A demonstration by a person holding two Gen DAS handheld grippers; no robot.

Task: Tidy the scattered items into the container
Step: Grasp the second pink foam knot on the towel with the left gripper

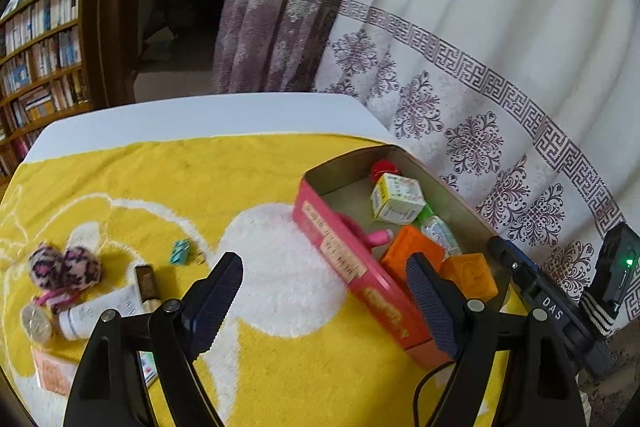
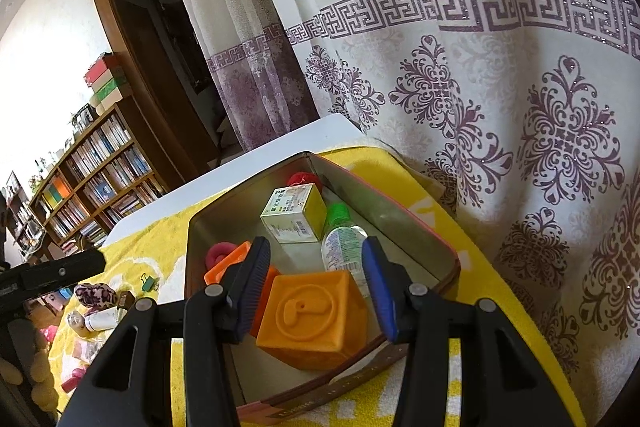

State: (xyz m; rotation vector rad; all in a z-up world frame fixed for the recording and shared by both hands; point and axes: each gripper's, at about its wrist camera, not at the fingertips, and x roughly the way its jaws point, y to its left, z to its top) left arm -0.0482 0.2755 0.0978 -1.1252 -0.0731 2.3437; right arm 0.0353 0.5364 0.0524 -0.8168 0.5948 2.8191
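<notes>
Right wrist view: the right hand-held gripper tilts down over the tin, clamped on an orange block inside it. The left hand-held gripper hangs wide apart and empty over the yellow towel, with scattered items left of it.

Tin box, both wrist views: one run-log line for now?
left gripper open, empty, over towel | right gripper shut on orange block, over tin box | loose: pom-poms, tube, clip
</notes>
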